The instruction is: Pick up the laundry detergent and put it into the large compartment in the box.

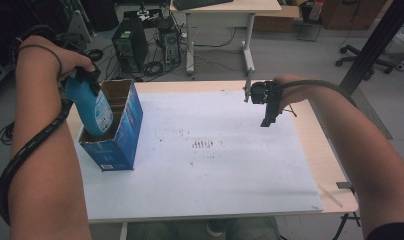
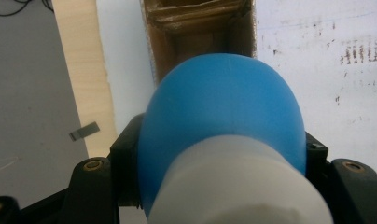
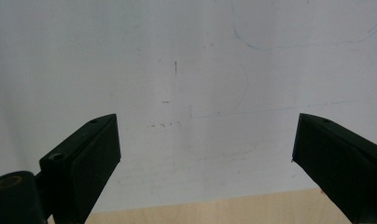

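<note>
**A:** What am I holding on the left?

**B (operator):** My left gripper (image 1: 85,75) is clamped on the neck end of a blue bottle (image 1: 92,107). In the left gripper view the bottle (image 2: 224,121) sits between the black fingers (image 2: 126,154), its white part nearest the camera and its blue shoulder beyond; the pads press it on both sides.

**A:** Where is the bottle relative to the box?

**B:** Its lower end is inside the open top of the blue carton (image 1: 121,137), which stands at the left edge of the tabletop (image 1: 315,135). The bottle leans, its top tilted toward the left. I cannot tell whether its base touches the carton's floor. The left gripper view looks past the bottle down into the brown cardboard interior (image 2: 196,28).

**A:** And the right side?

**B:** My right gripper (image 1: 266,107) hangs above the far right part of the white sheet (image 1: 215,180), well apart from the carton. In the right gripper view its two fingers (image 3: 84,158) stand wide, with nothing between them; below them lies the white sheet (image 3: 186,56), marked with faint pen lines, and a strip of bare wood along the bottom.

**A:** Anything else on the sheet?

**B:** Dark smudges (image 1: 202,145) near its middle.
</note>
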The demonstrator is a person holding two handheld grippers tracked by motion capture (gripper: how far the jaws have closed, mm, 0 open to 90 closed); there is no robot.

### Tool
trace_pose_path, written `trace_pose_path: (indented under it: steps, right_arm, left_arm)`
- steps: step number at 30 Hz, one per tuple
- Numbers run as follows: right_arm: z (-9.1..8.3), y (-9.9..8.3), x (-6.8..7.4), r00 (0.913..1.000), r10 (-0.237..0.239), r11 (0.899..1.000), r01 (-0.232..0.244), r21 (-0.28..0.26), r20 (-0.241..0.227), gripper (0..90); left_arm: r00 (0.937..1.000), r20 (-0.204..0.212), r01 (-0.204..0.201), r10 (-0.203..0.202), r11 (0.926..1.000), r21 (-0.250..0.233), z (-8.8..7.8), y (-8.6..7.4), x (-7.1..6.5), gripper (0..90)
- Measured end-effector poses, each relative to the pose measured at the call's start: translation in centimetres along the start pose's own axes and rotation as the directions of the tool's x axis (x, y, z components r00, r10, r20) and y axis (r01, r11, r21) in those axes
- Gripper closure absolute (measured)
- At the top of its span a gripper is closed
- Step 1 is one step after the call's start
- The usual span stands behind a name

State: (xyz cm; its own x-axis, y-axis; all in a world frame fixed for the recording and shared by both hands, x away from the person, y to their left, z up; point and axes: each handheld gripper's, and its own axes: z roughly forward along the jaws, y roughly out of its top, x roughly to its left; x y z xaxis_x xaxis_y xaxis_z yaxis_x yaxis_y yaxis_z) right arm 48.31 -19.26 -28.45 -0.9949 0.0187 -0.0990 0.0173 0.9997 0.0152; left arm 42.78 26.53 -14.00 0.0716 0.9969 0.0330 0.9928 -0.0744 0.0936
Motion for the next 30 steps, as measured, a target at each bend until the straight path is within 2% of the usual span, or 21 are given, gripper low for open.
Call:
trace_pose_path:
  steps: [21,30]
  right_arm:
    - [-0.4,-0.3,0.0,1.0,0.007,1.0,-0.007,0.004,-0.001,6.7]
    - [-0.3,-0.2,0.1,1.0,0.003,1.0,-0.003,0.005,-0.004,6.7]
  left_arm:
    - [1.0,0.0,0.008,-0.008,0.9998,0.017,3.3,0.7,0.3,37.8]
    - [0.9999,0.017,0.001,-0.002,0.9993,0.037,5.1,0.9,0.2,37.8]
